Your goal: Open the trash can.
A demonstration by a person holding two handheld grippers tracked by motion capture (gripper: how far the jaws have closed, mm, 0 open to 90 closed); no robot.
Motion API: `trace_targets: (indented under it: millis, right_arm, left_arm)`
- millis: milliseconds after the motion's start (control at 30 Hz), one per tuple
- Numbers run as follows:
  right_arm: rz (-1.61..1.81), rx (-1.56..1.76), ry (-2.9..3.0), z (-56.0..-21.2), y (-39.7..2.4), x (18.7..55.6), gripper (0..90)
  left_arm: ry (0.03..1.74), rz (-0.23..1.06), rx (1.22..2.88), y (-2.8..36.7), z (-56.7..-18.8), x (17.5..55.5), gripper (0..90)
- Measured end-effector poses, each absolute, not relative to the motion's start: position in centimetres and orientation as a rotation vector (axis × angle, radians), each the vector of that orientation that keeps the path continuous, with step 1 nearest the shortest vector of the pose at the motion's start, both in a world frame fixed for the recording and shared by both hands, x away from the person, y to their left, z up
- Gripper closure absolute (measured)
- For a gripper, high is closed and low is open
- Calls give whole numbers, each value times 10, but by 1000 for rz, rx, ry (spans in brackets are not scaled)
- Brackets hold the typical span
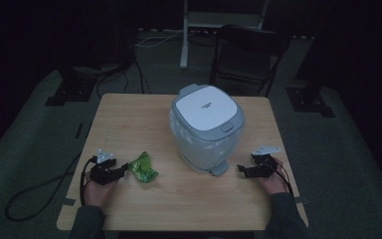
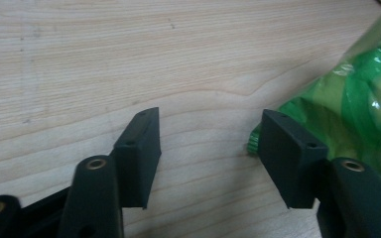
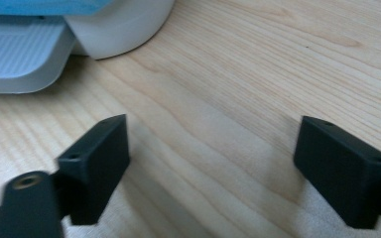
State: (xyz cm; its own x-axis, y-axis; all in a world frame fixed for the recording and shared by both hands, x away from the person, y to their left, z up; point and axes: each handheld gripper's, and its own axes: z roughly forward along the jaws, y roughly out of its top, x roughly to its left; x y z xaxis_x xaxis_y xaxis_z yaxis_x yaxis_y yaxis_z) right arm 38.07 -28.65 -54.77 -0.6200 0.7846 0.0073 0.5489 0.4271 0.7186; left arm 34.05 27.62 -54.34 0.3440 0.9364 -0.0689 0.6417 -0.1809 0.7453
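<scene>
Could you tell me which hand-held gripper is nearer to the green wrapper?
Left. The left hand-held gripper sits right beside the green wrapper, jaws open; the right hand-held gripper is across the table, past the bin's pedal.

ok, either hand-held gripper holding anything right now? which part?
Nothing is held. The left hand-held gripper is open, with the green wrapper beside one jaw, not between them. The right hand-held gripper is open over bare table.

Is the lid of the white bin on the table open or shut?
Shut. In the high view the lid lies flat on top of the bin, with no gap showing.
</scene>
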Motion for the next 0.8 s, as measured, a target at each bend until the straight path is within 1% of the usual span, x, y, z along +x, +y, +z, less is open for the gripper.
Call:
trace_targets:
  millis: [67,167,233,300,367,400,433,467,533,667,700,733,767,800]
  right_arm:
    - [1006,1141,2361,-546,-285,379,232]
    - [1004,1146,2361,-546,-284,378,247]
    - [983,1154,2370,-544,-283,378,297]
    - [979,1160,2370,-543,-283,378,318]
    - [983,1160,2366,-542,-283,377,373]
    - [986,1164,2366,-542,-284,377,411]
    - [1004,1160,2376,-541,-286,376,496]
    - [1004,1160,2376,-541,-286,376,496]
    - [1040,1144,2406,-540,-287,376,605]
    - [1090,1084,2430,-535,-284,372,782]
    - [1150,1067,2420,-530,-282,370,861]
    - [1150,1067,2420,-530,-282,370,861]
    - [1172,1056,2420,-528,-281,369,888]
    - [1193,1045,2427,-526,-279,368,895]
  left_arm:
    - [1381,529,1907,277,-543,341,424]
    - [1383,526,1903,277,-543,341,423]
    - [1385,517,1896,278,-543,341,423]
    - [1385,515,1895,278,-543,341,420]
    - [1384,515,1896,278,-543,341,418]
    - [1384,515,1896,278,-543,341,417]
    - [1384,515,1896,278,-543,341,416]
    - [1383,515,1896,278,-543,341,416]
    - [1383,516,1897,278,-543,341,414]
    - [1383,515,1897,278,-543,341,413]
    - [1383,515,1897,278,-543,341,413]
    - [1383,515,1897,278,-543,341,413]
    - [1382,516,1897,278,-543,341,412]
    - [1382,516,1897,278,-543,341,412]
